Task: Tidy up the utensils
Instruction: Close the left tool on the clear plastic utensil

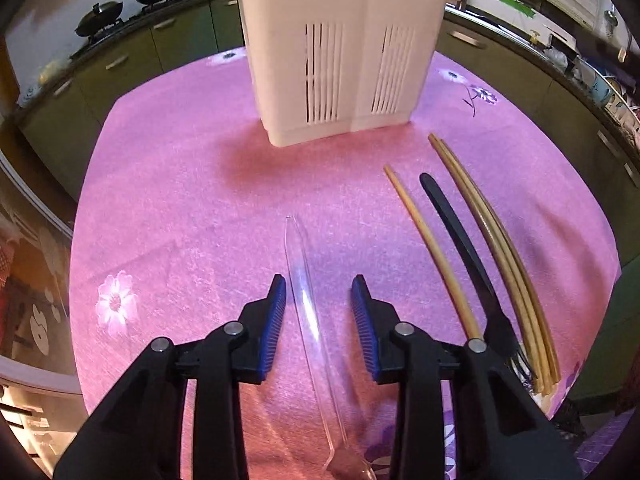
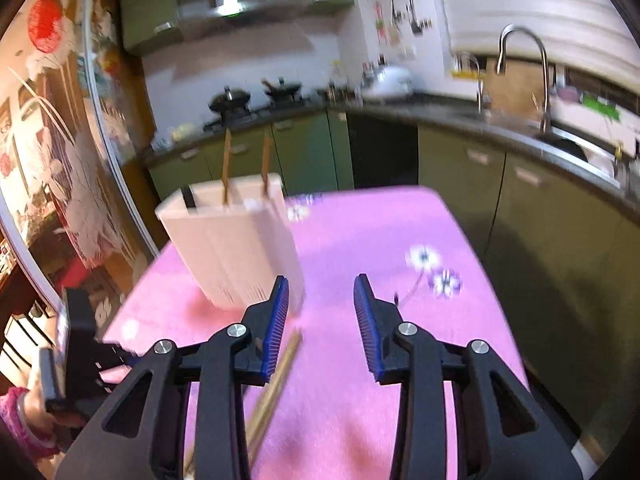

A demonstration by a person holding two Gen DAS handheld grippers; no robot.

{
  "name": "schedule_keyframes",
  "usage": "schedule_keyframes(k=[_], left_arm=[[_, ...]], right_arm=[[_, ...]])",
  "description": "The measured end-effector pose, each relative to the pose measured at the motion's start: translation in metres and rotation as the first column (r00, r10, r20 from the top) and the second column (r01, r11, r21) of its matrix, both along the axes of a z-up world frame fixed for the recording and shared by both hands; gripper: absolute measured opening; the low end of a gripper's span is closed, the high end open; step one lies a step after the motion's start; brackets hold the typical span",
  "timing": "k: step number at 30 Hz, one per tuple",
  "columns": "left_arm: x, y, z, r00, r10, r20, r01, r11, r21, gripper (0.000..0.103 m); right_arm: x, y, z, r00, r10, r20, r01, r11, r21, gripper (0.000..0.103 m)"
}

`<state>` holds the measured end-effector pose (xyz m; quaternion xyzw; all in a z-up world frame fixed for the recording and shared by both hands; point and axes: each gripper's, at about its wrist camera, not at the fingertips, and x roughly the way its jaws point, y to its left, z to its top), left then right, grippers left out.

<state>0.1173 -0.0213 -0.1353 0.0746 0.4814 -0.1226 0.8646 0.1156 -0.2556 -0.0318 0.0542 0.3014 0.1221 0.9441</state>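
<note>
a table covered with a pink flowered cloth carries the utensils. a white slotted utensil holder stands upright toward the far edge of the table; in the right wrist view two wooden sticks and a dark handle rise out of its top.

left gripper: jaws parted, blue pads on either side of a clear plastic spoon that lies flat on the cloth. the spoon's handle points toward the holder and its bowl lies at the near edge, under the gripper body. the pads stand clear of the handle on both sides; nothing is grasped.

toward the right edge of the table lie, from inner to outer: a single tan chopstick, a black fork with its tines toward the near edge, and a bundle of tan chopsticks close together. all run roughly lengthwise toward the holder, near one another, the fork tines just beside the bundle's near ends.

right gripper: jaws parted and empty, held over the cloth on the right of the holder. this view is motion-blurred. a tan stick lies on the cloth beneath its left finger. at the lower left of this view the left gripper's black body shows, held by a hand in a pink sleeve.
</note>
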Motion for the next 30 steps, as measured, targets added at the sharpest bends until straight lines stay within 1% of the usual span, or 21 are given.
schedule_keyframes(k=[2,4,5,6,7,9,11,16,17,18,21,23,26,30], left_arm=[[0.0,0.002,0.0,1.0,0.009,-0.004,-0.009,1.0,-0.006,0.033],[0.001,0.003,0.002,1.0,0.01,-0.003,-0.01,1.0,-0.002,0.028],[0.003,0.003,0.002,1.0,0.009,-0.003,-0.009,1.0,-0.003,0.025],[0.001,0.004,0.001,1.0,0.004,-0.003,-0.004,1.0,-0.006,0.016],[0.0,0.004,0.001,1.0,-0.002,-0.005,0.002,1.0,-0.009,0.011],[0.001,0.005,0.002,1.0,-0.005,-0.005,0.005,1.0,-0.018,0.01],[0.001,0.006,0.002,1.0,-0.01,-0.005,0.009,1.0,-0.022,0.01],[0.003,0.009,0.002,1.0,-0.005,-0.003,0.005,0.999,-0.035,0.01],[0.004,0.01,0.002,1.0,-0.002,-0.002,0.002,0.999,-0.036,0.01],[0.004,0.011,0.002,1.0,-0.001,-0.001,0.001,0.999,-0.036,0.01],[0.006,0.017,0.001,1.0,0.01,0.0,-0.01,0.999,-0.038,0.01],[0.008,0.021,0.002,1.0,0.018,0.001,-0.018,0.999,-0.043,0.01],[0.009,0.021,0.002,1.0,0.014,0.007,-0.014,0.999,-0.042,0.01],[0.008,0.018,0.002,1.0,0.009,0.019,-0.009,0.999,-0.03,0.01]], right_arm=[[0.006,0.003,-0.018,0.998,0.02,-0.066,-0.021,1.0,-0.018,0.034],[0.014,0.006,-0.031,0.992,0.044,-0.122,-0.047,0.999,-0.02,0.034],[0.017,0.01,-0.042,0.984,0.07,-0.162,-0.073,0.997,-0.011,0.034],[0.018,0.011,-0.05,0.98,0.084,-0.182,-0.087,0.996,-0.006,0.034],[0.021,0.015,-0.06,0.973,0.101,-0.209,-0.105,0.994,-0.005,0.034],[0.024,0.026,-0.075,0.961,0.129,-0.246,-0.135,0.991,-0.01,0.034],[0.026,0.041,-0.082,0.947,0.181,-0.264,-0.183,0.983,0.017,0.034],[0.036,0.089,-0.086,0.924,0.247,-0.292,-0.263,0.965,-0.017,0.034],[0.039,0.097,-0.088,0.921,0.247,-0.3,-0.269,0.962,-0.037,0.033],[0.041,0.099,-0.088,0.925,0.23,-0.301,-0.257,0.965,-0.051,0.032],[0.047,0.092,-0.086,0.946,0.142,-0.291,-0.181,0.977,-0.114,0.032],[0.052,0.078,-0.089,0.948,0.089,-0.307,-0.132,0.984,-0.122,0.032],[0.05,0.061,-0.094,0.945,0.05,-0.324,-0.096,0.987,-0.127,0.032],[0.047,0.052,-0.102,0.938,0.034,-0.344,-0.078,0.99,-0.115,0.032]])
